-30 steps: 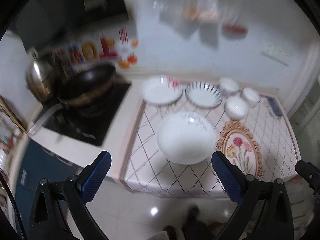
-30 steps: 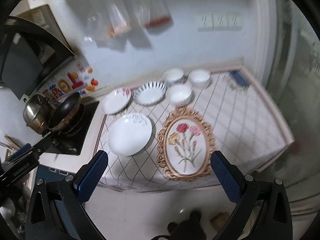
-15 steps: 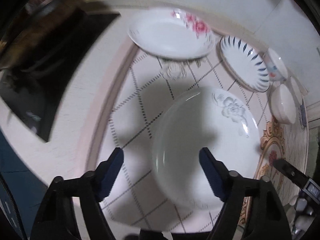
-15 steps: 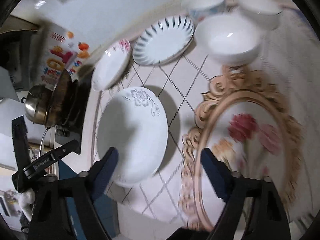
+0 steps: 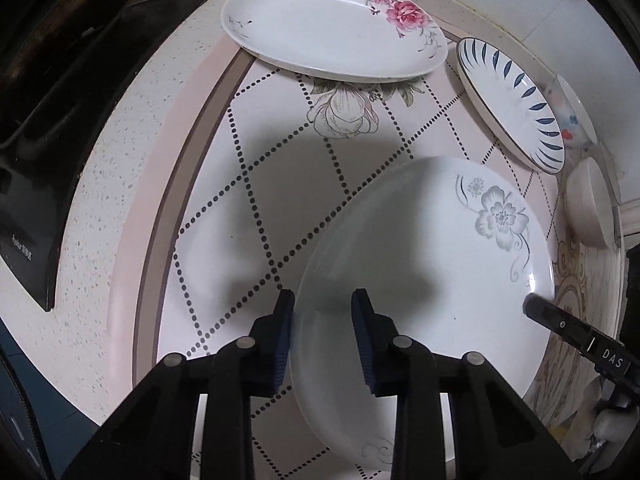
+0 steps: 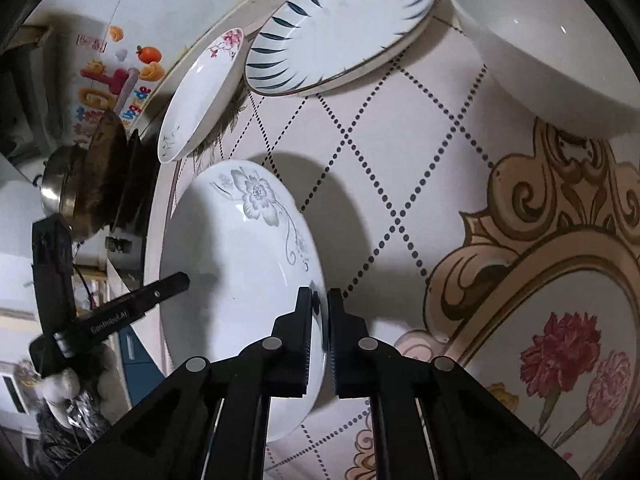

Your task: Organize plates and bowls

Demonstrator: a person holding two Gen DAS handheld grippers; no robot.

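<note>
**Hand-held grippers bracketing the grey-flower plate from opposite rims**

The right hand-held gripper [image 6: 319,312] is pinching the near right rim of the grey-flower plate [image 6: 236,264], its jaws nearly together on the edge. The left hand-held gripper [image 5: 322,322] is straddling the plate's [image 5: 432,280] left rim, jaws partly apart and not visibly clamped. The plate is sitting on the counter [image 5: 280,184] directly ahead of both, between them. The rose plate [image 5: 332,24] and blue-striped plate [image 5: 510,102] are lying farther back, toward the wall, likely stacking targets.
</note>
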